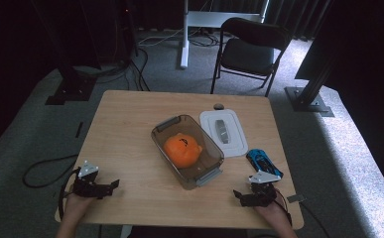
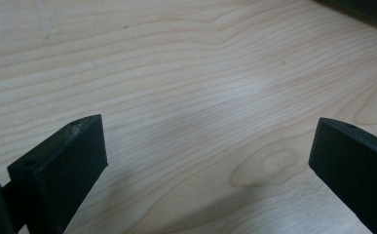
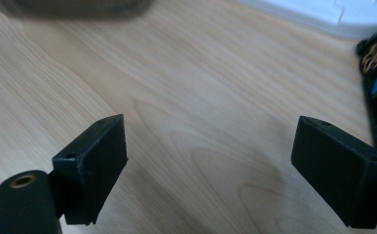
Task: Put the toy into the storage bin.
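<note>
High view: a translucent grey plastic container (image 1: pixel 187 150) is sitting mid-table, holding a round, smooth orange toy (image 1: pixel 182 149); its flat white lid (image 1: pixel 223 132) is lying just beside it, near a glossy blue toy car (image 1: pixel 264 161). Left gripper (image 1: pixel 111 185) and right gripper (image 1: pixel 237 195) are resting low at the wood-grain table (image 1: pixel 125 129) near edge, jaws spread wide, grasping nothing.
</note>
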`<state>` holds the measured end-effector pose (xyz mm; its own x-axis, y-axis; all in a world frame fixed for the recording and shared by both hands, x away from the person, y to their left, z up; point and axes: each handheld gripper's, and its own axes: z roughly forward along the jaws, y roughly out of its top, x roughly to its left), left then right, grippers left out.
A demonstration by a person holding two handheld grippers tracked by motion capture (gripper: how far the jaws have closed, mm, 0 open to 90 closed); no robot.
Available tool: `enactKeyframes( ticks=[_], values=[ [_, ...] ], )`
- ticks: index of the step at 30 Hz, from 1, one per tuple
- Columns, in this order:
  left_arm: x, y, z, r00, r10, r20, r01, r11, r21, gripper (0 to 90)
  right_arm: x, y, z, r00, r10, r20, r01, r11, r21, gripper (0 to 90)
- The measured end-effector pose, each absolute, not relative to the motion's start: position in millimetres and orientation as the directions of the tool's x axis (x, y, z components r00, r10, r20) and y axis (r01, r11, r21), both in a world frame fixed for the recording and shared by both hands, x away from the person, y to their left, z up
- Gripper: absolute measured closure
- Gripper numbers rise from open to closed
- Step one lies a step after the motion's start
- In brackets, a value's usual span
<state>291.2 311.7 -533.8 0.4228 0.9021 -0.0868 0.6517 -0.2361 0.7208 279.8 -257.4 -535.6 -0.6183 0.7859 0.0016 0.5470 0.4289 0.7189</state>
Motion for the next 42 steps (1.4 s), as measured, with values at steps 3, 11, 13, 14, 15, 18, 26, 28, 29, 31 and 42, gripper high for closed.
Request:
enactKeyframes(
  ticks=[3,11,13,14,15,18,26,28,29,31,42],
  values=[
    [292,313,-537,0.417,0.904,-0.094,0.663,-0.231,0.712,1.0,279,-259,-523,-0.608,0.794,0.012,0.535,0.399,0.745,12.3],
    [293,317,-543,0.399,0.912,-0.099,0.682,-0.222,0.697,1.0,288,-280,-496,-0.515,0.857,0.015,0.537,0.31,0.784,12.3],
    [294,317,-543,0.399,0.911,-0.102,0.684,-0.221,0.695,1.0,291,-285,-491,-0.493,0.87,0.004,0.541,0.303,0.785,12.3],
    [294,317,-543,0.398,0.912,-0.1,0.684,-0.223,0.695,1.0,294,-289,-489,-0.481,0.877,0.004,0.547,0.297,0.783,11.9],
    [294,317,-544,0.397,0.913,-0.093,0.681,-0.225,0.697,1.0,295,-290,-488,-0.476,0.879,0.004,0.55,0.294,0.782,11.8],
    [294,317,-544,0.394,0.915,-0.088,0.679,-0.225,0.699,1.0,300,-298,-485,-0.455,0.89,0.007,0.556,0.278,0.783,11.7],
    [296,313,-544,0.386,0.921,-0.043,0.681,-0.253,0.687,1.0,315,-318,-487,-0.392,0.92,0.011,0.585,0.24,0.775,11.7],
    [296,312,-545,0.387,0.921,-0.028,0.679,-0.264,0.685,1.0,318,-323,-489,-0.378,0.925,0.018,0.595,0.229,0.771,11.7],
    [297,311,-545,0.388,0.921,-0.021,0.678,-0.27,0.683,1.1,319,-326,-490,-0.368,0.93,0.018,0.601,0.223,0.768,11.7],
    [297,310,-545,0.385,0.923,-0.008,0.677,-0.277,0.682,1.1,322,-330,-493,-0.356,0.934,0.029,0.611,0.209,0.764,11.7],
    [302,304,-546,0.371,0.929,0.01,0.674,-0.276,0.686,1.1,338,-338,-506,-0.336,0.941,0.051,0.648,0.192,0.737,11.7]
  ],
)
